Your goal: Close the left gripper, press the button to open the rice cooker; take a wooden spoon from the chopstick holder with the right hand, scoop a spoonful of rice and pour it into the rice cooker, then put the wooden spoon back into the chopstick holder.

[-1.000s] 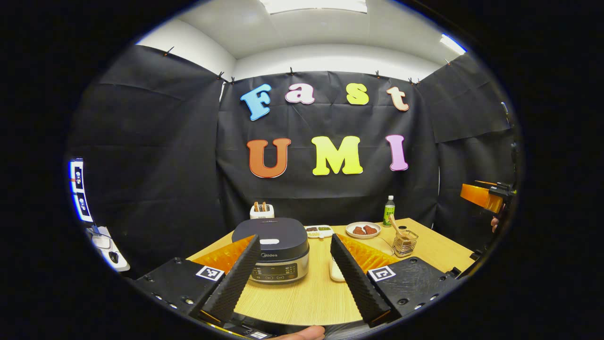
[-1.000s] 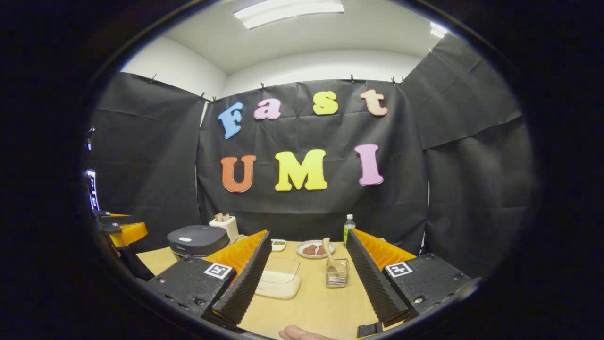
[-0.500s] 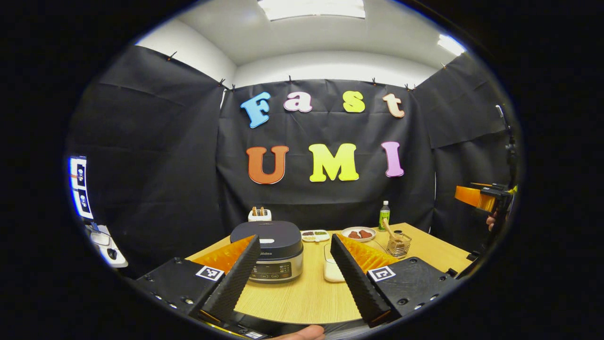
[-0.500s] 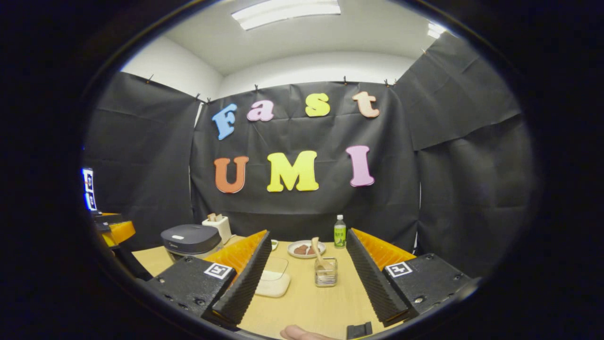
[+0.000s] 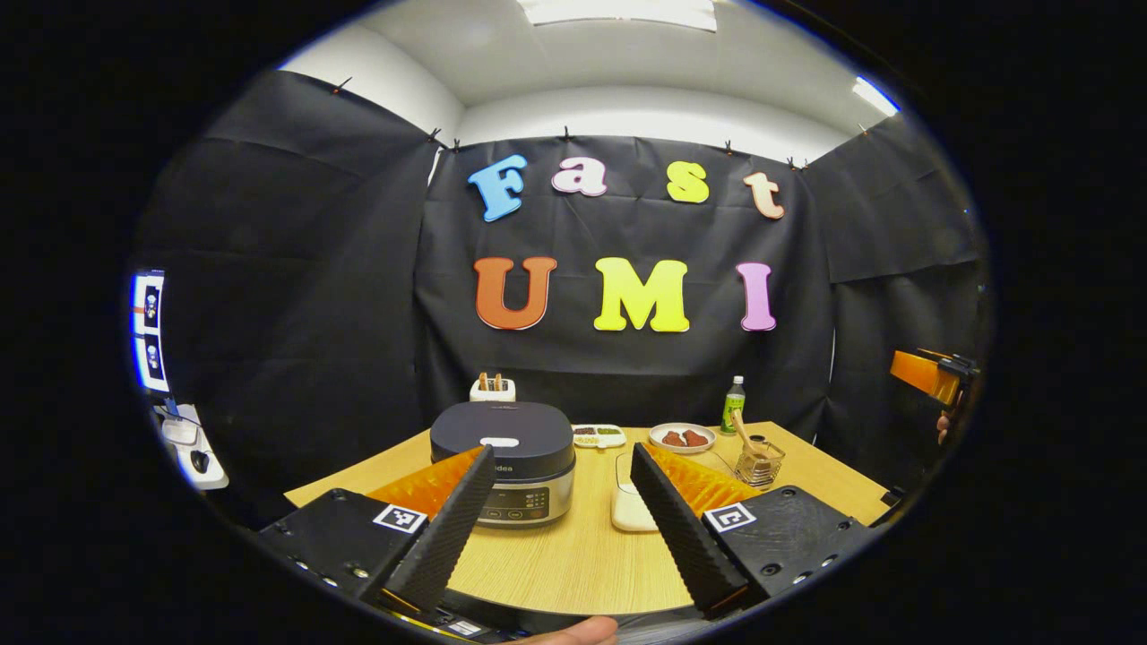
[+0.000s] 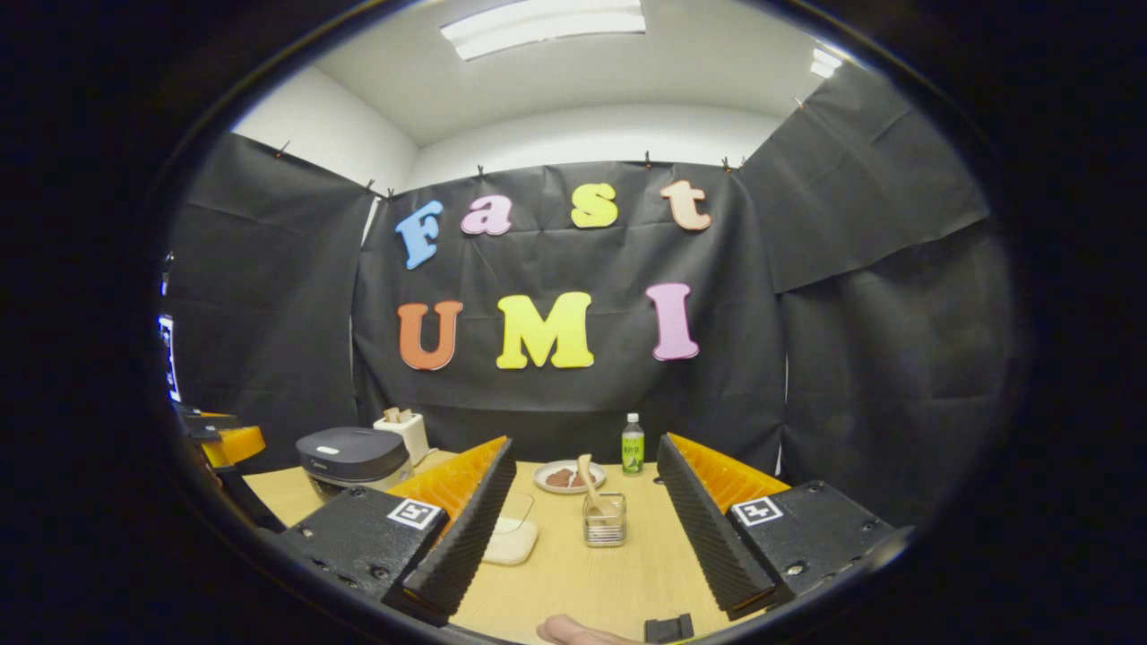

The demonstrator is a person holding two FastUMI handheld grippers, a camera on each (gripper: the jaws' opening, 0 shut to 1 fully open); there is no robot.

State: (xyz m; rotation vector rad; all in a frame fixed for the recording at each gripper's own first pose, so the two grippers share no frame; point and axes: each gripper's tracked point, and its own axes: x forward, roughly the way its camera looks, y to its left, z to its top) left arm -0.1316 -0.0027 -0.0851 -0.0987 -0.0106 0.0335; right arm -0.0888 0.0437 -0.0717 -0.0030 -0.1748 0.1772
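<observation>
Woodgrain table (image 5: 573,555) bears rounded dark rice cooker (image 5: 504,448); ribbed left claw (image 5: 560,515) and right claw (image 6: 582,515) spread.

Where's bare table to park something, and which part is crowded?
Free: the near strip of the table in front of the rice cooker, and the near-right patch before the chopstick holder. Crowded: the back row with the plate, bottle and small dish, and the container beside the cooker.

The rice cooker (image 5: 504,452) front shows the partly hidden letters "idea".
</observation>
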